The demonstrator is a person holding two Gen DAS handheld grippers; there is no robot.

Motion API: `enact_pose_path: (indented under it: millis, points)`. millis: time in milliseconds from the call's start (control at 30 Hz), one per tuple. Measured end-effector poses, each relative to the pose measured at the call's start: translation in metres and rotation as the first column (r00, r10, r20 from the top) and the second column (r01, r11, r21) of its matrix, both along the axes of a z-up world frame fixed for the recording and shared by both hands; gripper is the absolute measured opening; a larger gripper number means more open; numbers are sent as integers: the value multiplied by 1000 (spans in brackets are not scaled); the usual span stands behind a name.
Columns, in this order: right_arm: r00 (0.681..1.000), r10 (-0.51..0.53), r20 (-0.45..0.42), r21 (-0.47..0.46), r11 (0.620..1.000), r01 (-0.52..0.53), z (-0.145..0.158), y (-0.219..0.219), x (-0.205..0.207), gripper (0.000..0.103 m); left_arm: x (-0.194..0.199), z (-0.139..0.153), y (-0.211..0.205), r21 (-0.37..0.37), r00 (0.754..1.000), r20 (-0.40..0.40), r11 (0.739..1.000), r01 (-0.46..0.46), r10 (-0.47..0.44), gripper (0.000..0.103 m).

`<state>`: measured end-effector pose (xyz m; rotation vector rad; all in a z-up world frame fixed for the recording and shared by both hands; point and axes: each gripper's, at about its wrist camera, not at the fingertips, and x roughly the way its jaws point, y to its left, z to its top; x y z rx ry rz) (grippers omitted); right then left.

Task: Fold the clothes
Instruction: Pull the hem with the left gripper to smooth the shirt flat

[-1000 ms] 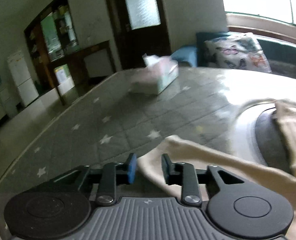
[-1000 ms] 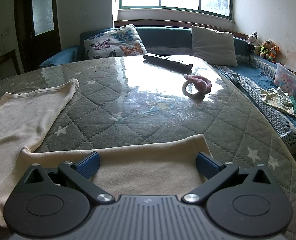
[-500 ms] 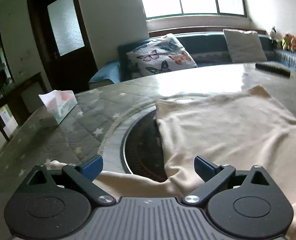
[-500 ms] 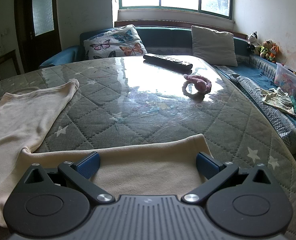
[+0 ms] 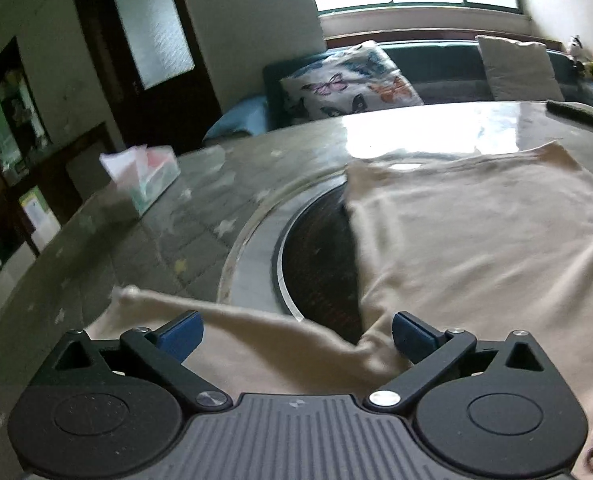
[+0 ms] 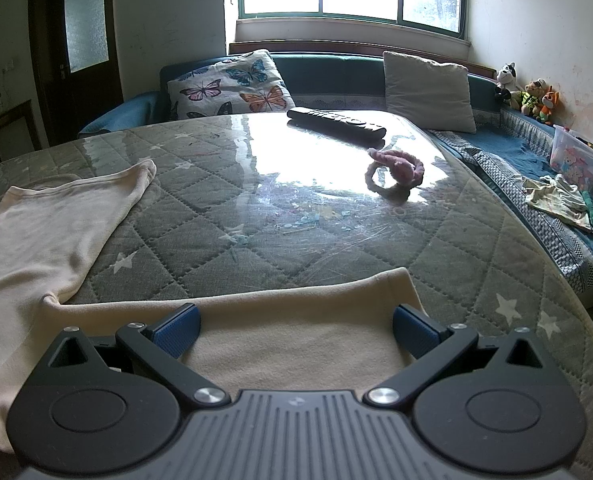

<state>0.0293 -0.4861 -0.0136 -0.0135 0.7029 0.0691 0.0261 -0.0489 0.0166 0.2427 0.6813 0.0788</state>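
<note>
While the cream shirt (image 5: 476, 240) lies spread flat on the quilted table (image 6: 296, 216), I see both my grippers wide open and holding nothing. My left gripper (image 5: 296, 334) sits over one sleeve (image 5: 232, 332), with its blue pads on each side of the cloth. My right gripper (image 6: 296, 330) sits over the other sleeve (image 6: 296, 320) the same way. Part of the shirt covers a dark round plate (image 5: 316, 256) set in the table. A tissue box (image 5: 144, 176) is off to the left. A remote (image 6: 336, 122) and a pink hair band (image 6: 394, 172) lie far from the shirt.
</note>
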Motion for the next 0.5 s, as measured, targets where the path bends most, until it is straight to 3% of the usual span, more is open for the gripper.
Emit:
enact_pose_path:
  millis: [500]
  points:
    - [1000,1,0,1,1000,-1,0,-1,0,103,10,4,-73,-4,980,-13,980,197,-197,103]
